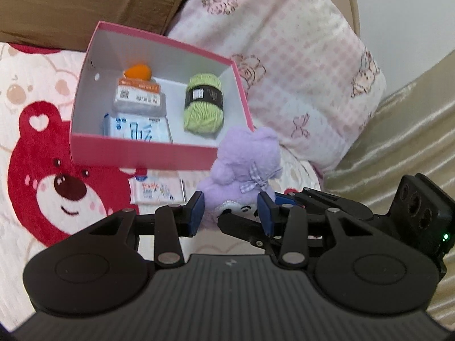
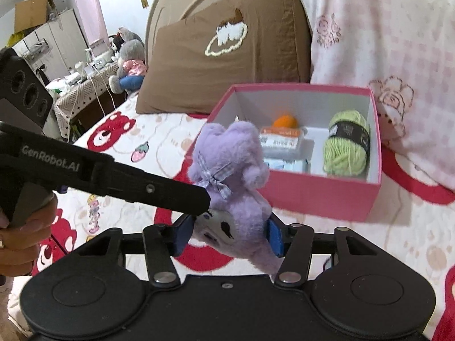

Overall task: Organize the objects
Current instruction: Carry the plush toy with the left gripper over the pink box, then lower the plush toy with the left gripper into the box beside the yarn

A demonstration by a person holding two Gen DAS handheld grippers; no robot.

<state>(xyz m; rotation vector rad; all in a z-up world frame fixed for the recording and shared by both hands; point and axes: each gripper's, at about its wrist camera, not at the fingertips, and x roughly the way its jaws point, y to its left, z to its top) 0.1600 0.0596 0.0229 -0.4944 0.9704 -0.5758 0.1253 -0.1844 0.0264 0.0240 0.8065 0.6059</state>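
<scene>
Purple plush toy with a small checked bow [image 2: 236,182] hangs between my two grippers, lifted off the bear-print bedcover [image 1: 42,170]. My right gripper [image 2: 227,236] pinches its white face from both sides with the blue pads. My left gripper [image 1: 231,213] holds the same toy; its pads seem to press the soft body, though the fur hides the contact a little. I hold it with both because it is floppy. The pink cardboard box [image 1: 142,150] stands at twelve o'clock, already keeping a green yarn ball [image 1: 203,105], an orange ball [image 1: 138,71] and some packets, so I judge the toy goes there next.
</scene>
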